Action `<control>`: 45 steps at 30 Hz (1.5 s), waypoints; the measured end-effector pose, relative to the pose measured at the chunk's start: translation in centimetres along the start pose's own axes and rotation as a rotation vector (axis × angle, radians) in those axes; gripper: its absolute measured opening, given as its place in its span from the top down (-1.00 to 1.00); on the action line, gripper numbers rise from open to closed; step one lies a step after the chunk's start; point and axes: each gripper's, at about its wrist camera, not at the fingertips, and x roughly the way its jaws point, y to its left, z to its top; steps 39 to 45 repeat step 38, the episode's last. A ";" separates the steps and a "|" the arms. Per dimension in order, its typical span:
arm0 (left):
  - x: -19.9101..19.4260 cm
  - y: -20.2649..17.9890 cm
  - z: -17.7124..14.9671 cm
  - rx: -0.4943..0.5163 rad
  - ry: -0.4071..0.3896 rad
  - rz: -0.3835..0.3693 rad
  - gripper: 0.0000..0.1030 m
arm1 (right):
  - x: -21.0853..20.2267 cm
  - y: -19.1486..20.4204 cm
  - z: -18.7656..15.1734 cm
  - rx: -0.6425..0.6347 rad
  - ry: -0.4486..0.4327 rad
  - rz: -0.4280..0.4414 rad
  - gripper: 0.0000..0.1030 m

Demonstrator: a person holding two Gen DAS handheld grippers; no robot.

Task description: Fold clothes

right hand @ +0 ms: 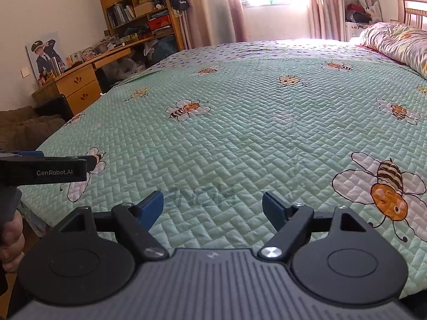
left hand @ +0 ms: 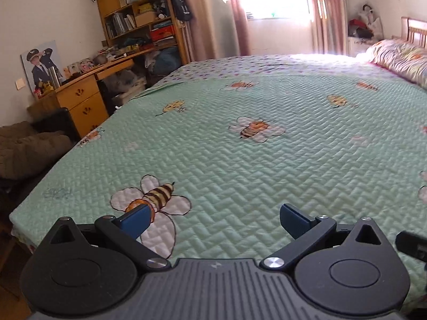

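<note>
Your left gripper [left hand: 216, 220] hangs low over the near edge of the bed [left hand: 267, 154], with its two blue fingers [left hand: 295, 220] spread wide apart and nothing between them. Directly under its left finger lies a big bee print [left hand: 154, 200] on the green quilted bedspread; the finger tip overlaps the bee's orange head in the left wrist view, but you cannot tell if it touches the cloth.

Your right gripper [right hand: 213, 206] is also above the near edge of the bed, its fingers [right hand: 150, 208] spread apart and holding nothing. To the left of it, the left gripper [right hand: 48, 169] shows from the side with the "GenRobot.AI" label, and your hand [right hand: 10, 240] grips its handle just below. To the right of the right gripper lies another large bee print [right hand: 387, 189].

No garment to fold is visible in either view: ahead of both grippers there is only the bedspread. Far ahead and to the right of them a floral pillow [left hand: 400, 58] lies at the head of the bed. Far ahead to the left stand a wooden desk [left hand: 80, 98] and a full bookshelf [left hand: 138, 13], and straight ahead is a bright window with pink curtains [left hand: 234, 13]
</note>
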 end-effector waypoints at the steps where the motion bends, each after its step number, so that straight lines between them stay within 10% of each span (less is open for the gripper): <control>1: -0.4 0.0 0.0 -0.004 -0.008 -0.010 -0.99 | -0.3 0.0 -0.1 -0.001 -0.004 -0.001 -0.59; 9: -4.3 -0.2 0.1 -0.032 -0.138 -0.082 -0.99 | -3.3 -0.3 -0.4 0.004 -0.061 -0.011 -0.59; 45: -5.8 -1.4 0.0 -0.029 -0.094 -0.218 -0.99 | -5.3 -2.3 -2.2 0.061 -0.075 -0.031 -0.60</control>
